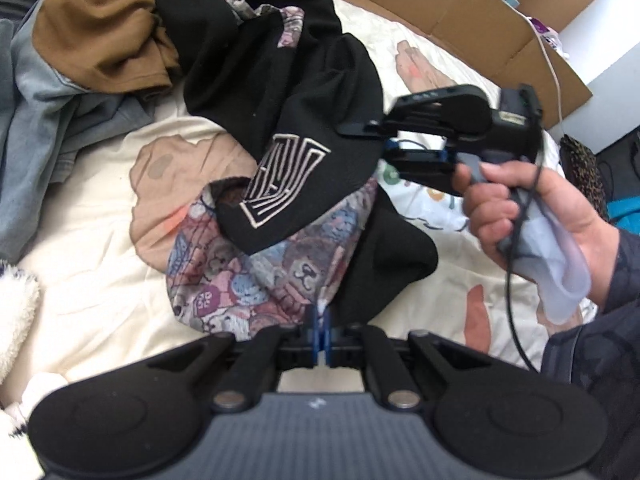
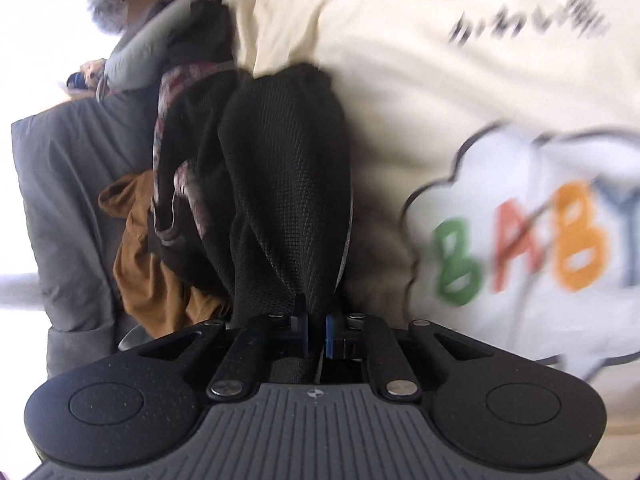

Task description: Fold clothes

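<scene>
The black garment (image 1: 280, 92) with patterned lining is pinched by the closed left gripper (image 1: 322, 320) and closed right gripper (image 2: 316, 320); both fingertips are hidden by cloth, and the right view is blurred.

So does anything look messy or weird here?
Yes. The black garment lies twisted, its teddy-bear lining showing, so it looks partly inside out. Behind it, a brown garment sits crumpled on the bed.

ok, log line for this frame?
left tool: shut on patterned lining | right tool: shut on black garment | surface: cream blanket
</scene>
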The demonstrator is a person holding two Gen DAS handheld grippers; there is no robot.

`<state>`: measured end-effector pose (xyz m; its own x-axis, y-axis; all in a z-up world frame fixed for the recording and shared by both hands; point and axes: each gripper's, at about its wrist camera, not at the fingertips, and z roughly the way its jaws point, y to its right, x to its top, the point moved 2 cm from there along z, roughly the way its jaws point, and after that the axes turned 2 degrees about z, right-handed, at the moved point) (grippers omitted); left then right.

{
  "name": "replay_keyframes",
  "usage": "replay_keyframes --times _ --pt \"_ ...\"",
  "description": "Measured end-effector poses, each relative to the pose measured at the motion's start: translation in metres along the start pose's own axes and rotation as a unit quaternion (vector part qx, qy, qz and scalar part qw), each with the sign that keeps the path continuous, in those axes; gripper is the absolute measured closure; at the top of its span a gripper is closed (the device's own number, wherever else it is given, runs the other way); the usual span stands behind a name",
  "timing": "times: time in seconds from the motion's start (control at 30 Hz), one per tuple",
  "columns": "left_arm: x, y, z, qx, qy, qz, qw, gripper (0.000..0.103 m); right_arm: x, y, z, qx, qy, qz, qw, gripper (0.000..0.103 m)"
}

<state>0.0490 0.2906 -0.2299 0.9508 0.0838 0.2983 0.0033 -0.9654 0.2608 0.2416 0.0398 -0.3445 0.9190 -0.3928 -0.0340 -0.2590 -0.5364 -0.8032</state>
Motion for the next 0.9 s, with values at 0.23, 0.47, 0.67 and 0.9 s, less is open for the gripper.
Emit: replay_keyframes --times 0.23,0.47,0.67,0.9 --pt "0.014 0.011 -0.015 0.003 0.037 0.038 0.9986 0.089 0.022 0.005 -0.07 -0.045 0.043 -0.027 0.998 0.102" --pt "0.038 0.021 -0.024 0.008 0.066 0.043 0.9969 0.079 0.033 0.018 -0.135 -0.09 0.084 -0.033 0.992 0.103" --pt "0.052 0.033 -0.026 0.014 0.079 0.041 0.996 0.077 0.04 0.038 -0.188 -0.141 0.114 -0.022 0.983 0.103" --pt "0.055 0.046 -0.025 0.018 0.078 0.045 0.9958 0.077 0.051 0.059 -0.239 -0.184 0.147 -0.006 0.972 0.103"
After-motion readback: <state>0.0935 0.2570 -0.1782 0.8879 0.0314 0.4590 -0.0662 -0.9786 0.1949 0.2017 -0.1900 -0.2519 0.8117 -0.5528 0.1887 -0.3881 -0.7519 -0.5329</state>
